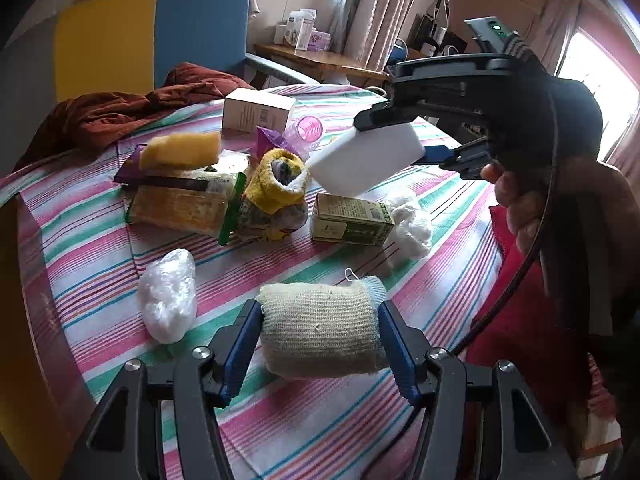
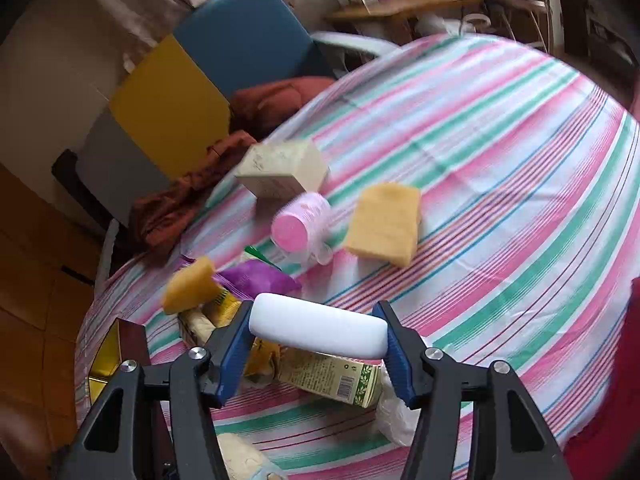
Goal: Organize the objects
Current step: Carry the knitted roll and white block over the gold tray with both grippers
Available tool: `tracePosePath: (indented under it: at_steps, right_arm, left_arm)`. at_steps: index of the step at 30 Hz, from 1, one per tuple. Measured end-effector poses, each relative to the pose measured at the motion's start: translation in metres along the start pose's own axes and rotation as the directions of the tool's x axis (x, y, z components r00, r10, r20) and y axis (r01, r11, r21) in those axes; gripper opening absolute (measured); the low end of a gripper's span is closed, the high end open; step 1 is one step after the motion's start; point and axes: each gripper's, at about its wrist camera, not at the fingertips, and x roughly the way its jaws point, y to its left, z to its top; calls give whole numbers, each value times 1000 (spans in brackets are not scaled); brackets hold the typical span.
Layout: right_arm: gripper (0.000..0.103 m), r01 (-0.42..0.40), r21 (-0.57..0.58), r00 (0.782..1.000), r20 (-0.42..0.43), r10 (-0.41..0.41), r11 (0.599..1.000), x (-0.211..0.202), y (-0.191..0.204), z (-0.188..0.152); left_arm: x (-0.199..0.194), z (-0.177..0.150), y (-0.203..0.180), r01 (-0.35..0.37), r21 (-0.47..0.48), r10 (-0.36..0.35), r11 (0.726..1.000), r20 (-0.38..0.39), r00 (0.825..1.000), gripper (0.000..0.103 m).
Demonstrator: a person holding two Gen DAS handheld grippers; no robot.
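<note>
A: So, where do things stand with the two grips?

B: The left gripper [image 1: 320,340] has its jaws clamped on the rolled beige sock [image 1: 320,330], one pad on each end, low over the striped tabletop [image 1: 460,248]. The right gripper [image 2: 316,330] is grasping the white sponge block [image 2: 318,330] by its short ends and carries it in the air above the green carton [image 2: 332,376].

A: What could go wrong from here?

B: The sock is soft, so I'd guess it could squash and slide out between the pads if it's swung. The sponge block is light and springy; held only at its ends, it may bow and pop free.

A: And the clutter below?

B: That's my main worry. The yellow sock bundle [image 1: 280,176], the snack packet [image 1: 180,204] and the small yellow sponge [image 1: 182,150] are heaped together just beside the carton. A low pass by the right hand could clip the heap and scatter it, or nudge the pink roller [image 2: 300,226] into rolling off

A: Anything between the hands themselves?

B: They work near each other, so crossing paths risks a knock
</note>
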Motion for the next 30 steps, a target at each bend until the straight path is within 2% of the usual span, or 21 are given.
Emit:
tracePosePath:
  at_steps: [7, 10, 13, 18, 23, 26, 28, 30]
  right_arm:
    - [60, 18, -91, 991, 132, -6, 996, -51, 21, -5]
    - [60, -5, -147, 986, 166, 30, 989, -71, 37, -11]
    - [60, -56, -204, 983, 162, 90, 977, -83, 57, -22]
    - [60, -156, -302, 977, 96, 193, 940, -84, 106, -45]
    - [60, -257, -393, 963, -22, 270, 883, -63, 171, -72]
    - [60, -276, -459, 960, -93, 263, 845, -42, 212, -91]
    - [60, -283, -469, 959, -117, 258, 837, -30, 229, -98]
    - [60, -281, -475, 960, -125, 252, 834, -20, 240, -105]
  left_arm:
    - [-43, -5, 5, 16, -33, -13, 999, 83, 996, 60]
    - [-69, -10, 10, 9, -54, -2, 999, 120, 993, 60]
    - [-94, -16, 22, -19, -83, 31, 996, 152, 988, 60]
    - [-141, -33, 56, -101, -162, 134, 982, 207, 969, 57]
    - [-188, -60, 106, -206, -282, 276, 937, 235, 932, 56]
    - [-205, -81, 136, -259, -347, 347, 902, 220, 912, 53]
    - [-213, -95, 153, -292, -395, 391, 871, 198, 899, 51]
    - [-218, -105, 159, -314, -411, 417, 856, 189, 889, 51]
